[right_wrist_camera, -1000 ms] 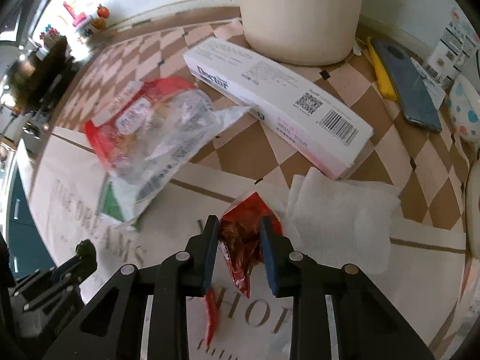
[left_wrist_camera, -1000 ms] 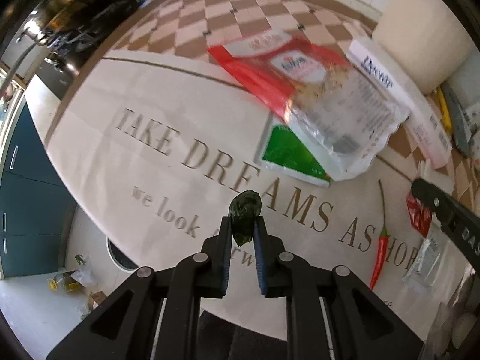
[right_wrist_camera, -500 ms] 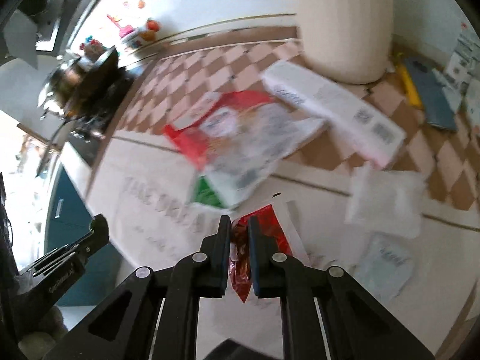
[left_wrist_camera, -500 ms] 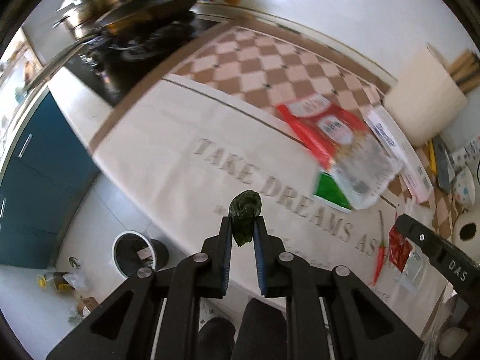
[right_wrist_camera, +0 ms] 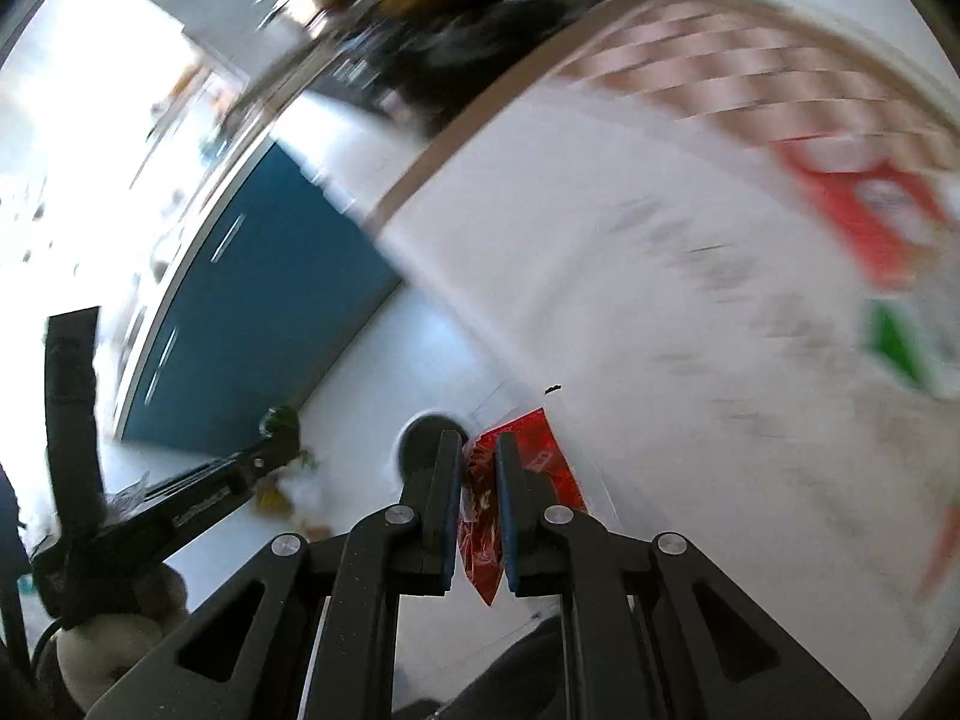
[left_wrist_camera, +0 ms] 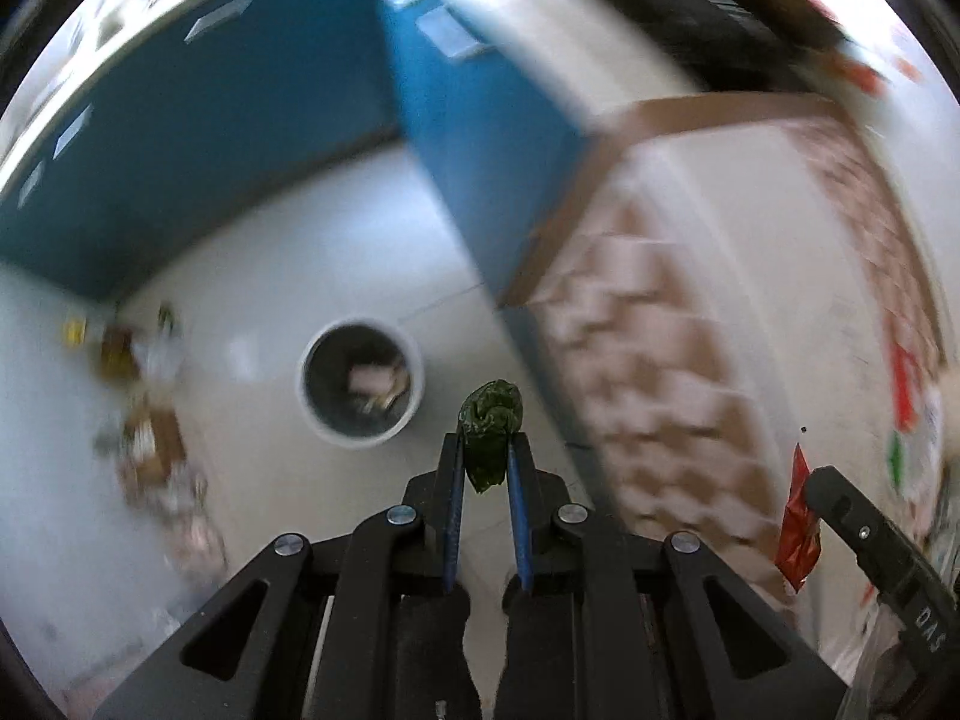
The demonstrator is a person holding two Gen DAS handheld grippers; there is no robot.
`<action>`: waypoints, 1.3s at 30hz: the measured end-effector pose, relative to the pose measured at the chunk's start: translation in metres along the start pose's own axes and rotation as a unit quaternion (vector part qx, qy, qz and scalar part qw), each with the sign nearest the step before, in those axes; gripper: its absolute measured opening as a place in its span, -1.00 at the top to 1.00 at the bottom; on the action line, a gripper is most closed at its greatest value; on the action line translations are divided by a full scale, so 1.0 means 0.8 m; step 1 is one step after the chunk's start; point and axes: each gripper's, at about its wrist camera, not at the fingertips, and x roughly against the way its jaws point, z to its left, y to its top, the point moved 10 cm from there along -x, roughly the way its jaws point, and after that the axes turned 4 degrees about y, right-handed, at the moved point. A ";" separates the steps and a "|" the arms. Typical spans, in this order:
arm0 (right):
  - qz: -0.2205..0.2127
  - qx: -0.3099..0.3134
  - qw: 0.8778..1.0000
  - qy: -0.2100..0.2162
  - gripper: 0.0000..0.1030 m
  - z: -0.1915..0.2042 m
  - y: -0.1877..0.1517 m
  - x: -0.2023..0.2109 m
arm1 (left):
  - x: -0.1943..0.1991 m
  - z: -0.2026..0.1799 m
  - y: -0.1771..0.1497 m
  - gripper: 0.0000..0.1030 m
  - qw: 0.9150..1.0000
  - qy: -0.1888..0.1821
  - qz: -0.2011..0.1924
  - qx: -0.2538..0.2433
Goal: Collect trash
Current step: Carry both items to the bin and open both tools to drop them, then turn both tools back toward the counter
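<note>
While a green wad (left_wrist_camera: 491, 414) is clamped in the left gripper (left_wrist_camera: 486, 450) and a red wrapper (right_wrist_camera: 480, 516) in the right gripper (right_wrist_camera: 479, 468), the bin (left_wrist_camera: 360, 384) is seen on the floor, ahead-left of the left jaws, the nearer pair.

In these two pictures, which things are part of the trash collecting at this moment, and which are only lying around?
Part of the job:
- green scrap, pinched in the left gripper
- red wrapper, pinched in the right gripper
- round bin on the floor, some trash already inside

Just lying about:
- red and clear bag on the counter
- blue cabinets
- clutter on the floor beside the bin
</note>
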 end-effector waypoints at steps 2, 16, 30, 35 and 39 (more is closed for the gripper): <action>0.024 0.020 0.999 0.010 0.77 0.038 -0.011 -0.056 | -0.042 0.053 0.005 0.78 0.999 0.000 0.024 0.027; 0.169 0.014 0.985 0.027 0.77 0.100 -0.119 -0.513 | -0.354 0.242 0.001 0.71 0.982 -0.046 0.134 0.125; 0.233 0.027 0.972 -0.008 0.03 0.054 -0.182 -0.711 | -0.441 0.288 -0.015 -0.93 0.980 -0.022 0.129 0.152; 0.226 0.073 0.970 -0.048 -0.49 0.057 -0.177 -0.698 | -0.410 0.313 -0.013 -1.00 0.985 0.042 0.092 0.137; 0.226 0.111 0.965 -0.076 -0.90 0.064 -0.172 -0.669 | -0.377 0.323 -0.014 -1.00 0.987 0.078 0.069 0.125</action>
